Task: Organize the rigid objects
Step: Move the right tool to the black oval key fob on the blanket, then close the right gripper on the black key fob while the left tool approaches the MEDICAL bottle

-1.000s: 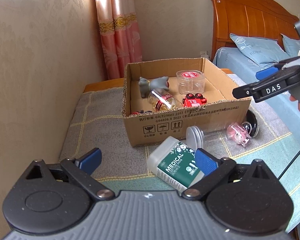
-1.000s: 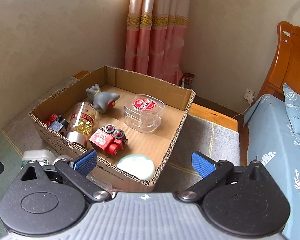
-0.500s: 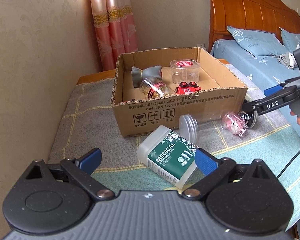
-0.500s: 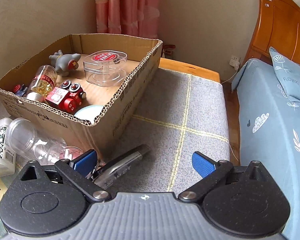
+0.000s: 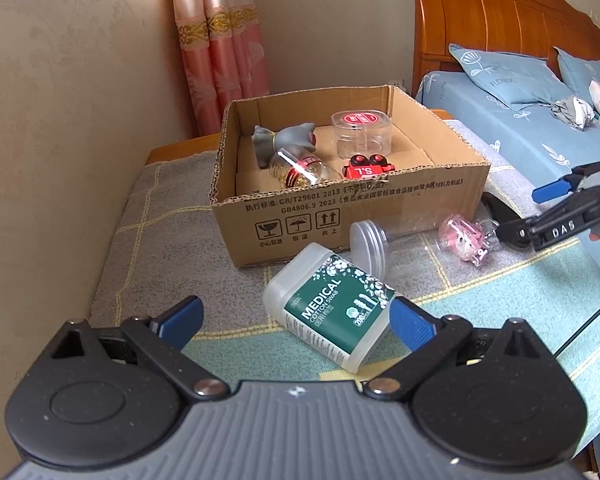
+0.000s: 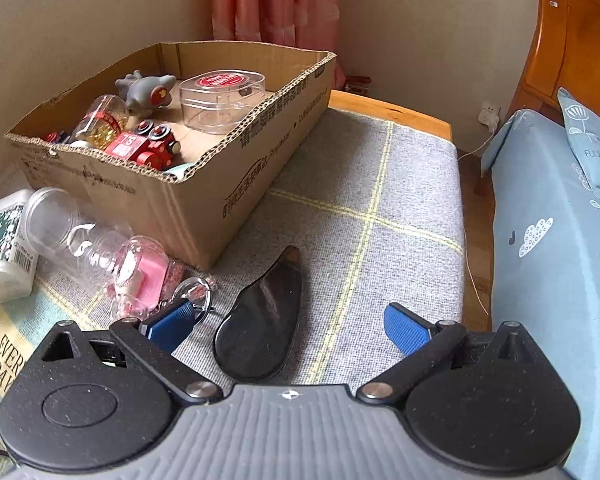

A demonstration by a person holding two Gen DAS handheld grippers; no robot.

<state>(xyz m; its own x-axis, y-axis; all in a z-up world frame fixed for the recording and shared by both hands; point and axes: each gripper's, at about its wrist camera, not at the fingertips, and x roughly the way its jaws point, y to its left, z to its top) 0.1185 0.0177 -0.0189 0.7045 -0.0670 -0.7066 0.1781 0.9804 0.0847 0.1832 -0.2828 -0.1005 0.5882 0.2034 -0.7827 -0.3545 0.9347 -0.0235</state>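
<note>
Left wrist: "MEDICAL COTTON SWAB" box [image 5: 332, 312]

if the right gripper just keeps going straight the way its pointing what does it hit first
Most likely the flat glossy black teardrop-shaped object lying on the grey checked cloth, which sits between the open fingers of the right gripper. Depth is unclear; it might skim over it onto bare cloth.

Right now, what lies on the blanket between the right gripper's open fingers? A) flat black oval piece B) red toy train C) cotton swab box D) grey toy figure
A: the flat black oval piece lies on the blanket between the open fingers of the right gripper, outside the cardboard box.
</note>
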